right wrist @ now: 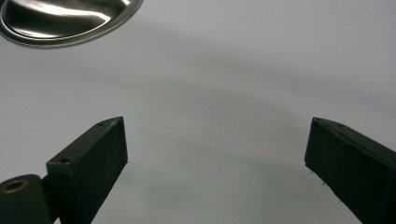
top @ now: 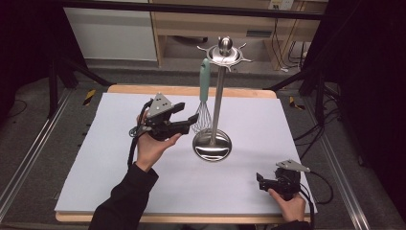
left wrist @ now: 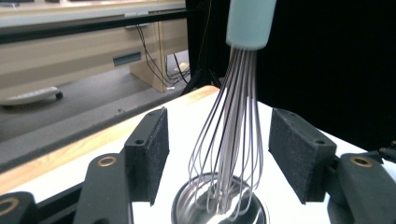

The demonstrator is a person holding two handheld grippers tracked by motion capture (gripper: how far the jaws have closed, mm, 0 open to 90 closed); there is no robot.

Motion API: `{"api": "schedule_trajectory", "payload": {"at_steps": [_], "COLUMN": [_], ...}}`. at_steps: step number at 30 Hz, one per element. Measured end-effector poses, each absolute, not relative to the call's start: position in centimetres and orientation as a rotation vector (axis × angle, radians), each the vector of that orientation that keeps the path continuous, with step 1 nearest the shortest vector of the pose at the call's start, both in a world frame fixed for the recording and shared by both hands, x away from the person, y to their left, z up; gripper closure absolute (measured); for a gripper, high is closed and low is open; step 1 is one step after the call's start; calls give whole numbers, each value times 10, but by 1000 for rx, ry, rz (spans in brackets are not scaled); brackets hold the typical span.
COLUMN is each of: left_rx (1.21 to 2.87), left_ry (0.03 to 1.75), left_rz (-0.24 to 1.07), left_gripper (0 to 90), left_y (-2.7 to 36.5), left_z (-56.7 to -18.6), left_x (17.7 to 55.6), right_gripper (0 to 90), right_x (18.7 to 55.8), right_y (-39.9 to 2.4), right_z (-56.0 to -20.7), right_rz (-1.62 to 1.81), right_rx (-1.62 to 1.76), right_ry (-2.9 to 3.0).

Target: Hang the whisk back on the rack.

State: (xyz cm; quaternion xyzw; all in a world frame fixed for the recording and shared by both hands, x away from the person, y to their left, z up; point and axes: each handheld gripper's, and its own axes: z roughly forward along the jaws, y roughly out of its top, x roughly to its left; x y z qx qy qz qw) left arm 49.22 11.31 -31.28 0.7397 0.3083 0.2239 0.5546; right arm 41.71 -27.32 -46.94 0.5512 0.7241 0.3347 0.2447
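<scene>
From above, your left gripper (top: 190, 116) sits just left of the whisk (top: 204, 96), which hangs from the stand (top: 218, 96). Your left gripper view shows the jaws apart, wires between untouched. Your right gripper (right wrist: 217, 158) gapes near the stand's base.

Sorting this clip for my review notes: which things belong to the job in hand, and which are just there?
In the job:
- whisk, hanging from the stand
- metal stand
- left claw, open, the whisk's wires between its pads without touching them

Just there:
- right claw, open, resting near the table's edge
- white table cover
</scene>
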Motion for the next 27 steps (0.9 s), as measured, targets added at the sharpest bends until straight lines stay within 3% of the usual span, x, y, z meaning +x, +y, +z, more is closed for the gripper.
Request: {"api": "schedule_trajectory", "payload": {"at_steps": [27], "left_rx": [1827], "left_ry": [841], "left_rz": [510], "left_gripper": [359], "left_y": [170], "left_z": [-389], "left_x": [471], "right_gripper": [60], "right_x": [417], "right_y": [-275], "right_z": [-470], "right_rz": [911], "right_rx": [1514], "right_ry": [1968]}}
